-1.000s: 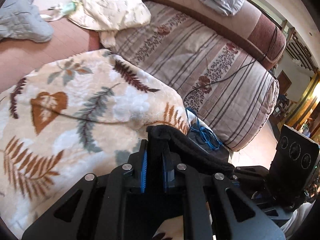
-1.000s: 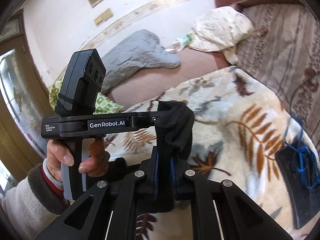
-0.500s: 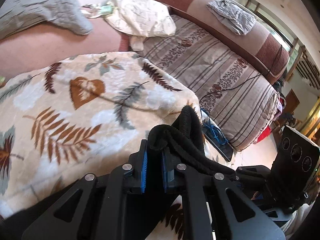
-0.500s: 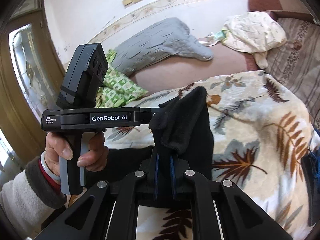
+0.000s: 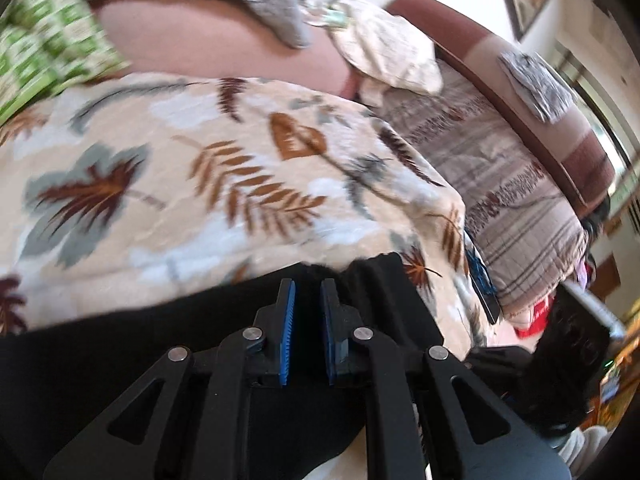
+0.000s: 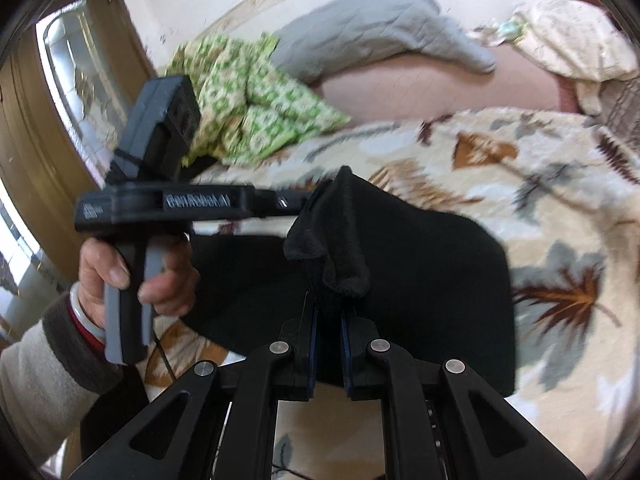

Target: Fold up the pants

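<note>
The black pants (image 6: 420, 264) lay spread on the leaf-patterned blanket (image 6: 540, 184) over the bed. The right hand-held gripper (image 6: 327, 320) was clenched on a raised bunch of the pants' cloth, which stood up between its blue pads. The left hand-held gripper (image 5: 307, 300) hung low over the near part of the pants, its pads slightly parted with nothing between them. Seen from the right wrist, the left hand (image 6: 136, 276) gripped its handle upright, left of the pants.
</note>
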`<action>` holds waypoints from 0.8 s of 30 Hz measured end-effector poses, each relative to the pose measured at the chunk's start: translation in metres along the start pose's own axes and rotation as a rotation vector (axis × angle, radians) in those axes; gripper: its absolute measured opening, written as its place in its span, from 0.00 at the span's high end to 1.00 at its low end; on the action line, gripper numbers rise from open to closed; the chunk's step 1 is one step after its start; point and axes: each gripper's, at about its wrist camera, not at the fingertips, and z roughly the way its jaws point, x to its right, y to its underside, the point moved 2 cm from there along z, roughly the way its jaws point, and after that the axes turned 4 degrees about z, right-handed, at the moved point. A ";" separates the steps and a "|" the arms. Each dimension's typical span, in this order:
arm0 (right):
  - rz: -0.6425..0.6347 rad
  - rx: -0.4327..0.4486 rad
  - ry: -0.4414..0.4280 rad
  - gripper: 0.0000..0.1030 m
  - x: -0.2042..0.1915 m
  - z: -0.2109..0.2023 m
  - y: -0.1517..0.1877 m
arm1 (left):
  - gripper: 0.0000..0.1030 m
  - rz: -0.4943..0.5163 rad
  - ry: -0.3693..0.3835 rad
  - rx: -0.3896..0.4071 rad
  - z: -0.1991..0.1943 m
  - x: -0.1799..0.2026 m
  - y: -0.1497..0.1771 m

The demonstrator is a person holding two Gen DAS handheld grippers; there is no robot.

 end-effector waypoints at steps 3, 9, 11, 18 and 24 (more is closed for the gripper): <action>0.009 -0.048 -0.016 0.86 -0.001 0.020 0.009 | 0.88 -0.023 -0.018 0.002 -0.007 -0.006 0.009; 0.026 -0.066 -0.118 0.64 0.002 0.001 0.019 | 0.47 -0.013 -0.041 0.000 -0.013 0.005 0.020; 0.002 -0.034 -0.119 0.64 0.005 -0.019 0.017 | 0.34 -0.016 -0.047 -0.003 -0.013 0.010 0.025; 0.100 -0.001 -0.034 0.60 0.050 -0.041 0.014 | 0.29 0.006 -0.114 -0.056 0.009 0.037 0.039; 0.140 -0.001 -0.010 0.59 0.069 -0.043 0.017 | 0.29 0.099 -0.206 -0.101 0.033 0.065 0.046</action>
